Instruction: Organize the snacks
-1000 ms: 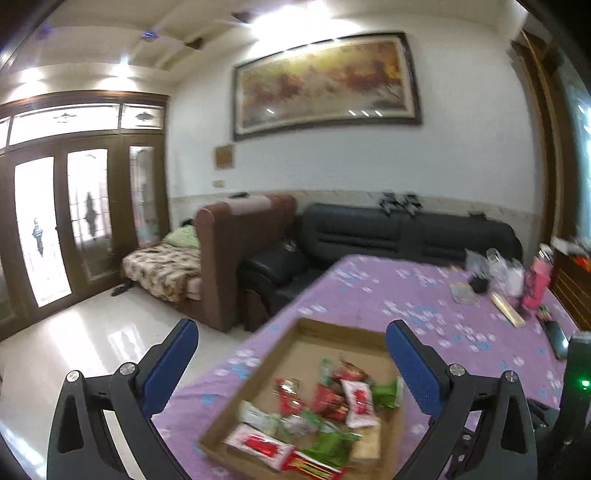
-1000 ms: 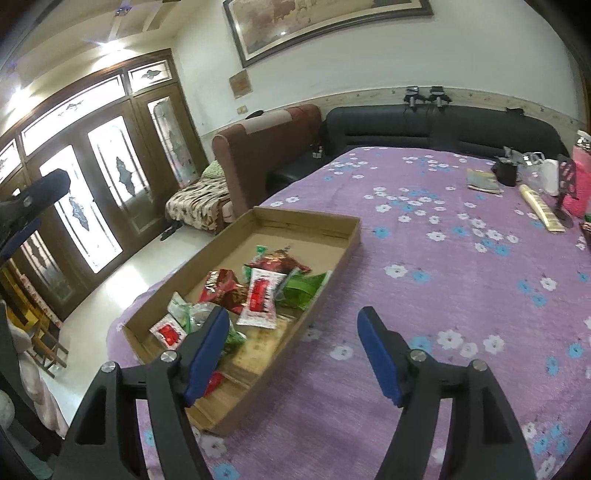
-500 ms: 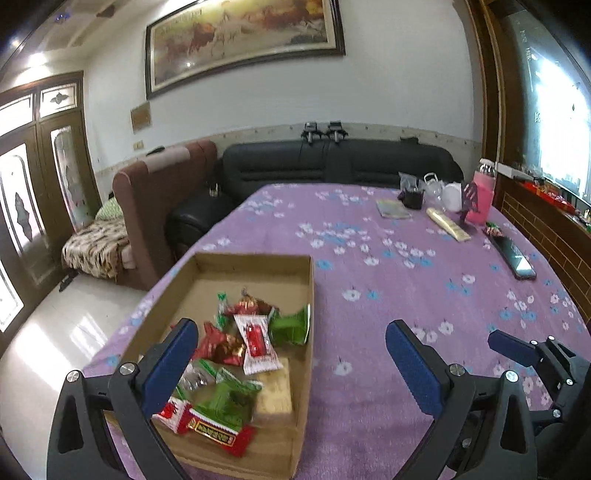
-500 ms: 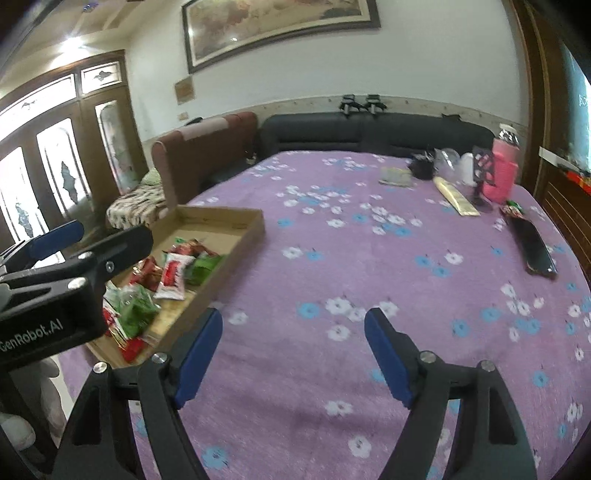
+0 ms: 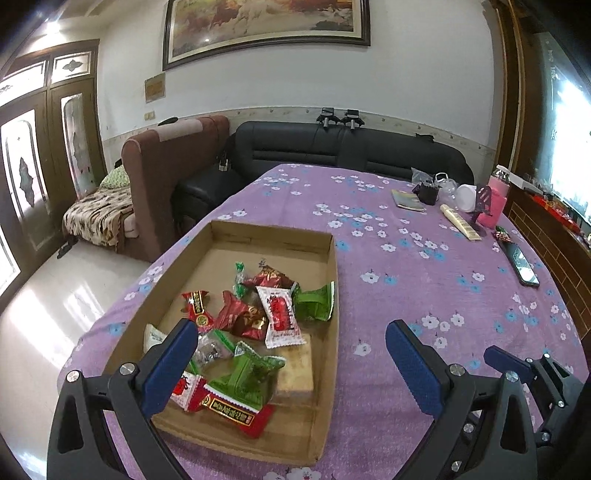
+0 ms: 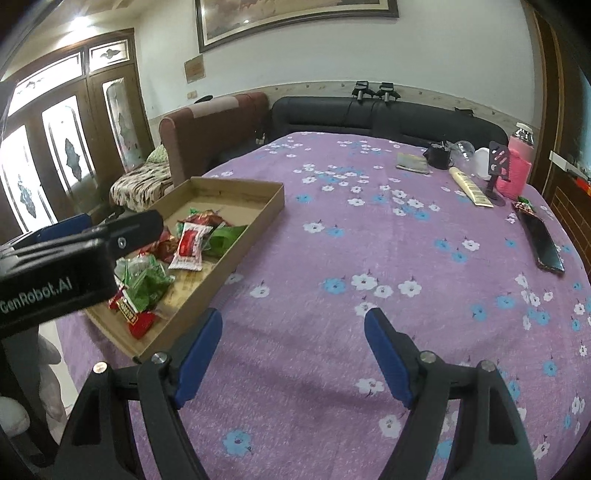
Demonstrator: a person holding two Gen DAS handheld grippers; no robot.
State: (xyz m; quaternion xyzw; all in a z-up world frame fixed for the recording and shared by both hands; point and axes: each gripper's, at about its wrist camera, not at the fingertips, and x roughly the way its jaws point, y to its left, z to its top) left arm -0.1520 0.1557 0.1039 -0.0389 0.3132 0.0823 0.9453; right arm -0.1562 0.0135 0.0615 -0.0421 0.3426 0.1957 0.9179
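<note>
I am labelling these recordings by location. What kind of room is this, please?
Most likely a home living room: a black leather sofa and a brown armchair stand behind the cloth-covered table, a large framed painting hangs on the wall, and glazed wooden doors stand at the left.

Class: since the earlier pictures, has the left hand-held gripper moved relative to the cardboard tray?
Yes. The left hand-held gripper has come down over the cardboard tray, now nearer its snacks.
</note>
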